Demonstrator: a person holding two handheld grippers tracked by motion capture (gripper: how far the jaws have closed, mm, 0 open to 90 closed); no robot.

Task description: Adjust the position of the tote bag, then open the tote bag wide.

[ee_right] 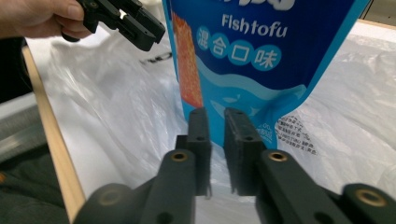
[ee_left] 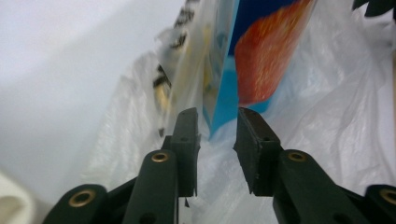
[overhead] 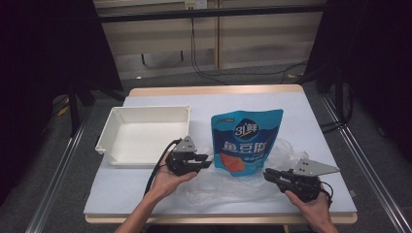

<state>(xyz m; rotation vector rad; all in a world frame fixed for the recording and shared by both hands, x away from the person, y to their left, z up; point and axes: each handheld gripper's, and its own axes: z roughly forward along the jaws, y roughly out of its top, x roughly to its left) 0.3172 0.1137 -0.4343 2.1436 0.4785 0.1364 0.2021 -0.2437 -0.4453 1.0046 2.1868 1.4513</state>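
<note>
So the blue stand-up foil snack pouch printed "Fishtofu" (overhead: 246, 141) stands upright near the middle of the pale lavender-topped table (overhead: 316, 126), on the thin clear crinkly plastic bag (overhead: 221, 187) that lies spread flat under and around it. The left gripper (overhead: 208, 160) sits just beside the pouch's lower left edge, the right gripper (overhead: 268, 175) just off its lower right corner. In the left gripper view the jaws stand a little apart with nothing pinched, the pouch's edge and the film just beyond the tips; same story in the right gripper view, a narrow gap and no film caught in it. My read: this is the bagging step, with both grippers let go of the bag and the pouch not yet wrapped in it. Next move probably calls for re-pinching the bag's film on each side and drawing it up around the pouch without tipping it. Count: one pouch, one plastic bag, one shallow white rectangular plastic tray (overhead: 145, 133) sitting empty to the left, two grippers.
</note>
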